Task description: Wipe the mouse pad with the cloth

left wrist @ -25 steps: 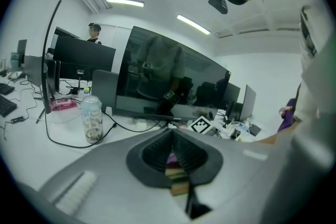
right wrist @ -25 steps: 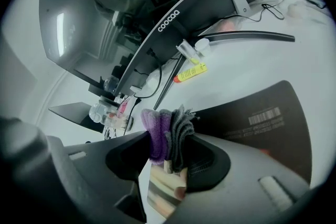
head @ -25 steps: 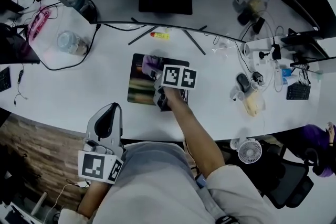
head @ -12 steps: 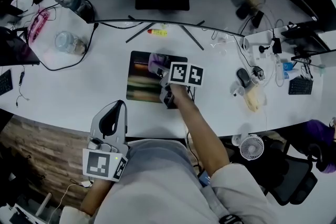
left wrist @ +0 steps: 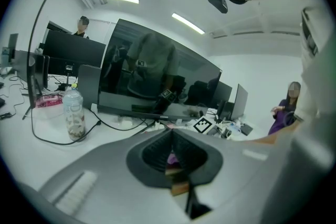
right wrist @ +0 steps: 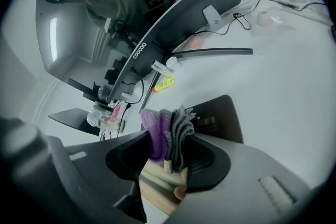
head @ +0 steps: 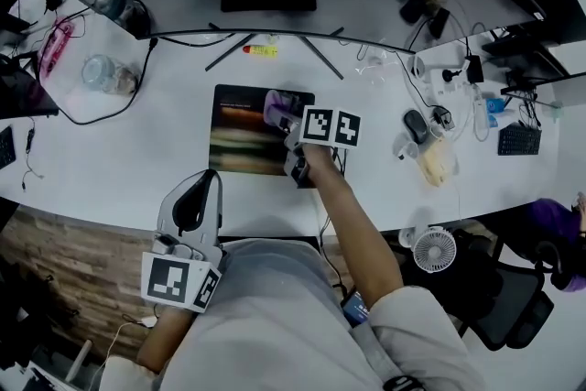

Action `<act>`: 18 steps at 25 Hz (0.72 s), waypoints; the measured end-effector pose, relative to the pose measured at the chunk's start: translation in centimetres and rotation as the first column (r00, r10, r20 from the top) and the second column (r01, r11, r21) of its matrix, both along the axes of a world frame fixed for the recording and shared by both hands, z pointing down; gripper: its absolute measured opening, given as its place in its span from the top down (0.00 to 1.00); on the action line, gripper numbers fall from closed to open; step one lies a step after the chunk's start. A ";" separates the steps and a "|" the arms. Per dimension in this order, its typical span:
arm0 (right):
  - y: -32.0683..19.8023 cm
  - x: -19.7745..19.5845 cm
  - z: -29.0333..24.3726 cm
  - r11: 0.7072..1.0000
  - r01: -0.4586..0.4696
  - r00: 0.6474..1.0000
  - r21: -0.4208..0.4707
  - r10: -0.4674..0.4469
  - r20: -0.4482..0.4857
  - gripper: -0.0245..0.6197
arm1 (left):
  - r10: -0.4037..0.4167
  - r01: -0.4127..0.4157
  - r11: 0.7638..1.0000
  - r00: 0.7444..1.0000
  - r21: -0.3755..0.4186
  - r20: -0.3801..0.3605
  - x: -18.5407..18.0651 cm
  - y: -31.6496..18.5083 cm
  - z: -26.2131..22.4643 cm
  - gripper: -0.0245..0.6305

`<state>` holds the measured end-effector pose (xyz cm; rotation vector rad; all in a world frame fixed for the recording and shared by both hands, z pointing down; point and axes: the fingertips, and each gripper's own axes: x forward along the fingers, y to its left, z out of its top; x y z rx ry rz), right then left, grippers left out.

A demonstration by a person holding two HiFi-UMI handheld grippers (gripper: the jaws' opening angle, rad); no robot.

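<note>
Right gripper (right wrist: 169, 136) is clamped on the folded purple-grey cloth (right wrist: 157, 131), which is set on the mouse pad (head: 236, 140) at its upper right part. Left gripper (head: 196, 190) is held off the desk (head: 137, 160) by the torso, jaws closed on nothing. For a clean wipe, even downward pressure and overlapping passes across the full pad are advised. With 0 hold-down, the pad could get dragged.
</note>
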<state>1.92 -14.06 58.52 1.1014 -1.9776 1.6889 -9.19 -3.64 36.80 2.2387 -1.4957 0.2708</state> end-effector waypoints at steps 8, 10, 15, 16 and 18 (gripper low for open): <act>0.5 2.5 0.2 1.000 -0.015 1.000 -0.019 0.015 -0.007 0.66 | 0.030 -0.030 1.000 1.000 -0.003 -0.007 1.5 0.0 0.2 0.96; 0.6 3.2 0.2 1.000 -0.018 1.000 -0.024 0.018 -0.011 0.66 | 0.035 -0.035 0.999 0.999 -0.004 -0.008 1.8 0.0 0.2 0.96; 0.7 4.4 0.2 0.999 -0.017 1.000 -0.036 0.016 -0.022 0.66 | 0.047 -0.047 0.999 0.999 -0.003 -0.014 2.7 -0.1 0.2 0.96; 0.8 4.7 0.2 0.999 -0.019 1.000 -0.038 0.018 -0.024 0.66 | 0.049 -0.049 0.999 0.999 -0.003 -0.016 2.9 -0.1 0.3 0.96; 0.8 5.3 0.3 0.999 -0.024 0.999 -0.041 0.022 -0.027 0.66 | 0.053 -0.053 0.999 0.998 -0.003 -0.022 3.3 -0.2 0.3 0.96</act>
